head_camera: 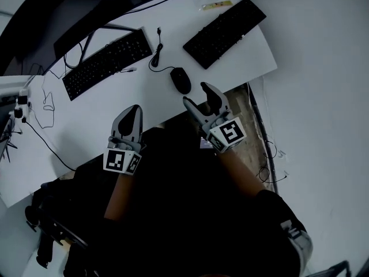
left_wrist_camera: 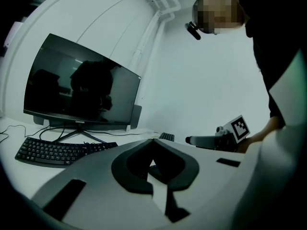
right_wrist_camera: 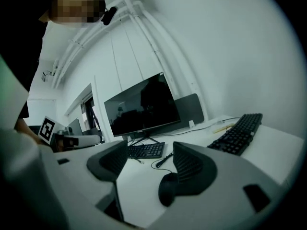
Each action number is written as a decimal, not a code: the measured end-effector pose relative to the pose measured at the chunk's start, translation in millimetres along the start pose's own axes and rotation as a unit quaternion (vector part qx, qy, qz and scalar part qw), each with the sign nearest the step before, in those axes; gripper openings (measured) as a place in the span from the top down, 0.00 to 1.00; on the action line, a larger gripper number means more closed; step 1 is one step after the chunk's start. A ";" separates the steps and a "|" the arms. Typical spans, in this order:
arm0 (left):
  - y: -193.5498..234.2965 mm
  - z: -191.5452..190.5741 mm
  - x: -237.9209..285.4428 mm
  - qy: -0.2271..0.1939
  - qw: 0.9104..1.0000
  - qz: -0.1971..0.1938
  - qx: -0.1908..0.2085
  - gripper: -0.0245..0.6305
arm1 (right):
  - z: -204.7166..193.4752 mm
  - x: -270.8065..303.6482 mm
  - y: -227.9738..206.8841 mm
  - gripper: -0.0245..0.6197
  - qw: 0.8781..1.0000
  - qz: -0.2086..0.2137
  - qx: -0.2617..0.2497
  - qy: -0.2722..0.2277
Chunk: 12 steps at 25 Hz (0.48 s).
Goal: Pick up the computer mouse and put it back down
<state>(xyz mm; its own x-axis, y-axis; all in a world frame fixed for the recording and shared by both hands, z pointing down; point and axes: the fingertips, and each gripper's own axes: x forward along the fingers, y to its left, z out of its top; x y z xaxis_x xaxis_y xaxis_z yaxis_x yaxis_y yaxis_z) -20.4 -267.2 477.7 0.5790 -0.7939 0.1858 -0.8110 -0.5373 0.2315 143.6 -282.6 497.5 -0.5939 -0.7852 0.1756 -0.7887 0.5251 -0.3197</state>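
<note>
While the computer mouse (head_camera: 180,79) lies on the white surface (head_camera: 75,131) between the two keyboards, it shows as a small, dark, rounded oval. Its thin black cable (head_camera: 157,56) curls away toward the far edge. From the head view it sits just ahead of the right gripper (head_camera: 196,94) and apart from it. That gripper's jaws stand released and wide, with nothing clasped between them. In the right gripper view the mouse (right_wrist_camera: 168,188) appears low beside the right-hand jaw, which covers part of its body. The dim light leaves its buttons and wheel impossible to make out. The left gripper (head_camera: 131,111) hovers over the near edge of the surface, well to the left of the mouse, its jaws clenched together on nothing. In its own view its broad grey body (left_wrist_camera: 153,143) blocks most of the near surface. Only a dark monitor (left_wrist_camera: 81,87) and one keyboard (left_wrist_camera: 53,152) are clear beyond it.
</note>
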 end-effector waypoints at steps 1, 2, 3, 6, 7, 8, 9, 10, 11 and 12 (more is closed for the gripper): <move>3.5 -4.9 5.1 0.005 1.000 0.001 -0.002 0.97 | -7.3 8.1 -4.2 0.52 1.000 0.000 -0.001 0.009; 7.2 -10.0 10.1 0.010 1.000 0.002 -0.005 0.97 | -14.3 15.8 -7.2 0.50 1.000 0.001 -0.007 0.020; 10.9 -15.1 15.2 0.013 1.000 0.002 -0.009 0.97 | -21.4 23.2 -10.0 0.48 0.999 0.002 -0.014 0.032; 20.5 -26.9 29.6 0.016 1.000 -0.002 -0.017 0.97 | -45.2 42.0 -24.4 0.45 0.997 -0.016 -0.017 0.068; 23.5 -29.2 33.4 0.016 1.000 -0.004 -0.020 0.97 | -54.0 47.9 -29.8 0.42 0.996 -0.026 -0.019 0.083; 26.6 -31.0 37.1 0.015 1.000 -0.008 -0.021 0.97 | -63.2 54.3 -34.6 0.39 0.994 -0.033 -0.021 0.099; 30.1 -32.5 41.2 0.015 1.000 -0.012 -0.023 0.97 | -72.5 60.7 -38.5 0.38 0.992 -0.039 -0.023 0.117; 33.7 -33.6 46.1 0.014 0.999 -0.016 -0.026 0.97 | -81.6 67.0 -41.8 0.38 0.990 -0.042 -0.023 0.135; 37.3 -34.5 51.5 0.013 0.999 -0.020 -0.029 0.97 | -90.1 72.8 -44.5 0.38 0.987 -0.045 -0.023 0.151; 40.8 -35.6 56.8 0.012 0.999 -0.025 -0.031 0.97 | -97.4 77.9 -46.5 0.38 0.985 -0.048 -0.024 0.164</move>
<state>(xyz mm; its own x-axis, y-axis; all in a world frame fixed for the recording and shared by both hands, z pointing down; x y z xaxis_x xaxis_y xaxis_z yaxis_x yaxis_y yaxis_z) -17.5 -324.1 531.7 0.6207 -0.7595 0.1945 -0.7750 -0.5568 0.2989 118.5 -336.2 616.8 -0.5301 -0.6878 0.4958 -0.8452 0.4753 -0.2443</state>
